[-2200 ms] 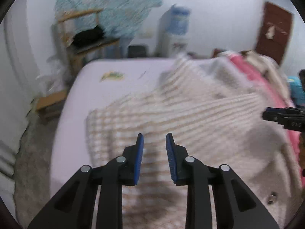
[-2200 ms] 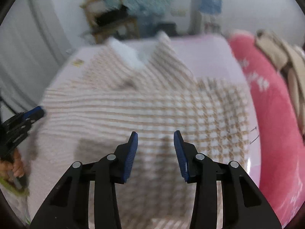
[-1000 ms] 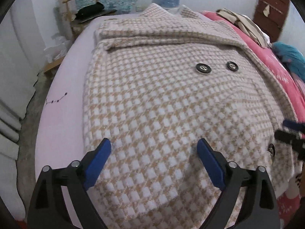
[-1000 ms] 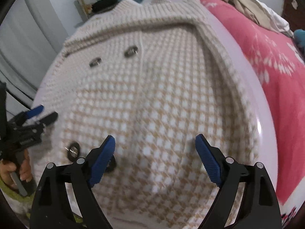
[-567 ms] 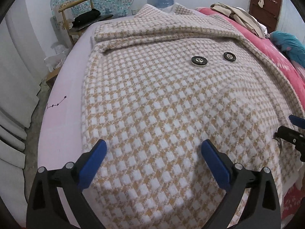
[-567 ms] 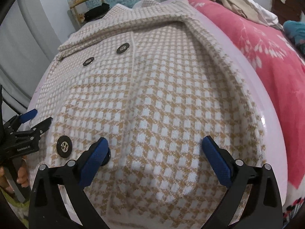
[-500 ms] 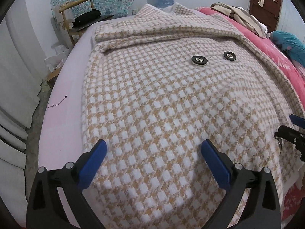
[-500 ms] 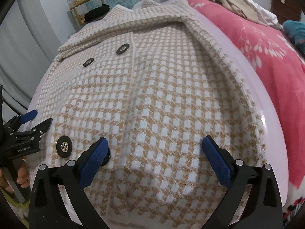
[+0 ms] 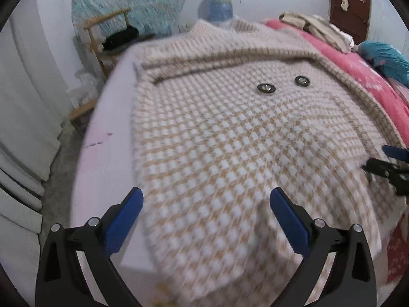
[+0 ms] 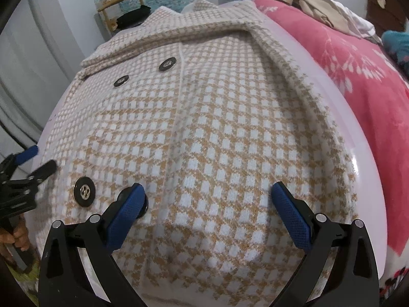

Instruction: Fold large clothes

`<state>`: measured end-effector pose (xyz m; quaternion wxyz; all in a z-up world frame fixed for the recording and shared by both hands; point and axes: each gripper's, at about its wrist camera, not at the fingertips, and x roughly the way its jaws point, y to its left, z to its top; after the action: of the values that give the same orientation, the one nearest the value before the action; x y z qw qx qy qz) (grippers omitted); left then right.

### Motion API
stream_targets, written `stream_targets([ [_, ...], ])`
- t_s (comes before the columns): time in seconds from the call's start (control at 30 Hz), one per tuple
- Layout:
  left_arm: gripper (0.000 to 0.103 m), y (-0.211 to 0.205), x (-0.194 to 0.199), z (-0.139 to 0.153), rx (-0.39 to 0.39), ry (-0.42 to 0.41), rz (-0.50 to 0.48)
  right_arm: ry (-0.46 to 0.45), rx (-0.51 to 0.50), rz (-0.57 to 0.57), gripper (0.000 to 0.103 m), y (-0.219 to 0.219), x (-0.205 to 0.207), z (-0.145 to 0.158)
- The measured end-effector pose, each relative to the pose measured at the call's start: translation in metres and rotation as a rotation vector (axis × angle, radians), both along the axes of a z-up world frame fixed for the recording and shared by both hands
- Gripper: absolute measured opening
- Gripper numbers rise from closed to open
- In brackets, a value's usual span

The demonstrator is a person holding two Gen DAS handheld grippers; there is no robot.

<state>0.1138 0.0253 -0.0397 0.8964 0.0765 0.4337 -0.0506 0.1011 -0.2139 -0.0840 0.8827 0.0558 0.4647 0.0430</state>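
A tan-and-white checked coat (image 10: pixel 204 133) is lying front-up on the lilac bed (image 10: pixel 340 117), its long axis running lengthwise, collar pointing toward the far water bottle (image 9: pixel 219 6). The left gripper (image 9: pixel 205 202) and right gripper (image 10: pixel 205 195) are hovering over its near hem, both spread wide, grasping nothing.

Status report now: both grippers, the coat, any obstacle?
Left gripper open, empty. Right gripper open, empty. Beige-and-white houndstooth knit coat spread flat on pale pink bed sheet, unfolded. Nothing lying on it.
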Motion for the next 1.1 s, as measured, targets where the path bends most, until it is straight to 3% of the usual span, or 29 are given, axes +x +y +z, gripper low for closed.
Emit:
stream_targets([
  [0.27,0.095,0.038,-0.070,0.006,-0.057,-0.003,0.037,-0.073,0.017,0.009,0.095,-0.009,-0.028,0.016],
  [0.37,0.087,0.046,-0.089,0.000,-0.102,0.023,0.055,-0.121,0.027,-0.030,0.095,-0.027,-0.050,0.032],
  [0.57,0.061,0.052,-0.100,-0.018,-0.228,0.118,0.051,-0.122,0.005,-0.146,0.088,-0.067,-0.075,0.042],
  [0.73,0.047,0.050,-0.099,-0.021,-0.307,0.152,0.019,-0.061,0.016,-0.183,0.073,-0.078,-0.082,0.029],
  [0.97,0.044,0.051,-0.105,-0.027,-0.414,0.206,0.007,-0.011,0.020,-0.205,0.051,-0.080,-0.093,0.015],
  [1.07,0.042,0.046,-0.105,-0.029,-0.390,0.199,0.011,0.002,0.039,-0.207,0.030,-0.080,-0.091,0.012],
  [1.1,0.037,0.043,-0.104,-0.028,-0.376,0.188,0.012,0.012,0.054,-0.196,0.021,-0.078,-0.090,0.011],
])
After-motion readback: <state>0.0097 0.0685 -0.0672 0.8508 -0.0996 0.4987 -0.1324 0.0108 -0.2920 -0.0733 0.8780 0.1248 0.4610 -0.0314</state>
